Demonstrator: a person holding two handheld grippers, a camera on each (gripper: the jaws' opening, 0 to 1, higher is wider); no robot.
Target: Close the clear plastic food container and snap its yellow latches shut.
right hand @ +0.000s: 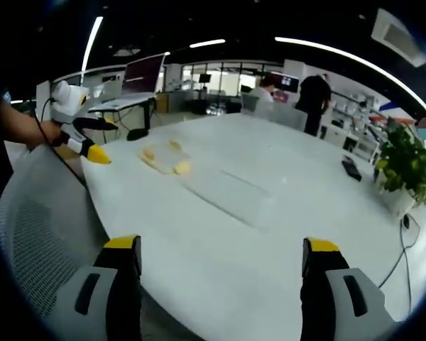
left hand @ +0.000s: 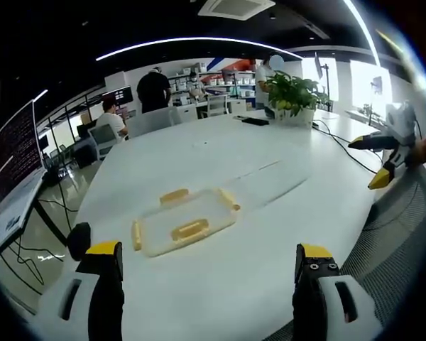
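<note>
Item one: white counter (left hand: 220, 277), my landmark for everything below.

Item two: lid with yellow latches (left hand: 187, 222), flat on the counter, ahead of my left tool (left hand: 211, 273), whose jaws stand wide apart over the counter's near edge with nothing between them.

Item three: clear container base (right hand: 231, 193), on the counter just beside the lid (hard to make out, being transparent).

Item four: my right tool (right hand: 222, 273), jaws likewise spread and empty, off the counter's edge above a mesh chair (right hand: 42, 213).

Item five: potted plant (left hand: 292, 96), on the counter's far side.
</note>
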